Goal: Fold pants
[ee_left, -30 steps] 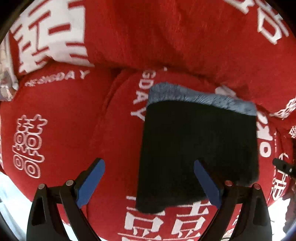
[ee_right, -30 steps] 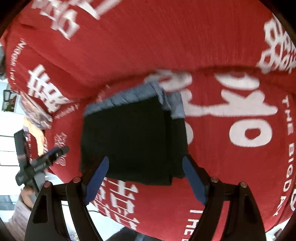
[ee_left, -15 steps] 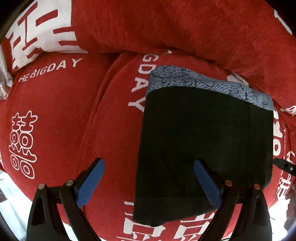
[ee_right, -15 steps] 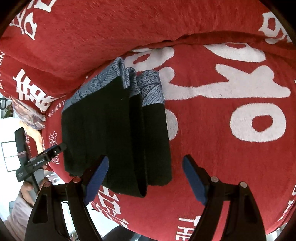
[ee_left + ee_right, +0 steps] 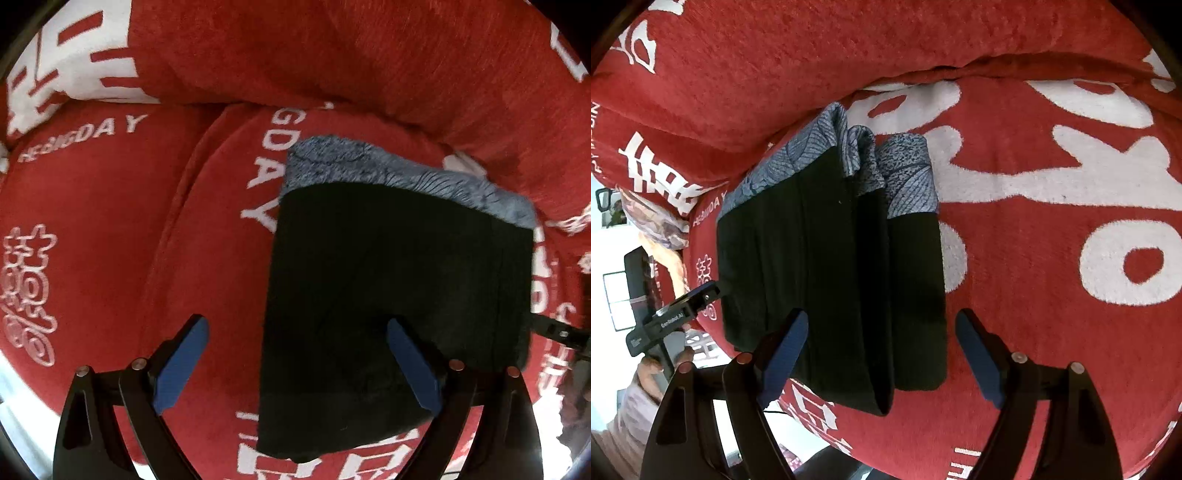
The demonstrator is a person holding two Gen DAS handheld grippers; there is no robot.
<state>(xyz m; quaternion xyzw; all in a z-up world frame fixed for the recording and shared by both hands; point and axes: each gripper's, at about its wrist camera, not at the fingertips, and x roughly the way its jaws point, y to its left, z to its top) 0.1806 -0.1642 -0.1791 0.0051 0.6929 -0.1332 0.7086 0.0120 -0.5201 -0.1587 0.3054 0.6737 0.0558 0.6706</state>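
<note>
Black pants (image 5: 388,277) with a blue-grey patterned band lie folded in a flat stack on a red seat cushion (image 5: 110,240). My left gripper (image 5: 297,328) hangs open above their left edge, one finger over the pants and one over the cushion. In the right wrist view the pants (image 5: 820,240) show several stacked layers, folded edges toward me. My right gripper (image 5: 882,317) is open just above their near end, pads clear of the cloth. The left gripper (image 5: 683,314) appears there at the pants' left edge. The right gripper's tip (image 5: 554,330) shows at the far right of the left wrist view.
A red back cushion (image 5: 849,55) with white lettering rises just behind the pants. The seat's front edge drops to a pale floor (image 5: 624,288). A person's hand (image 5: 661,369) holds the left gripper. A patterned cloth (image 5: 653,221) lies at the sofa's left end.
Both grippers have sunk closer to the pants, which now fill more of each view. The right gripper tilted so the stacked layers show. Jaws stay open.
</note>
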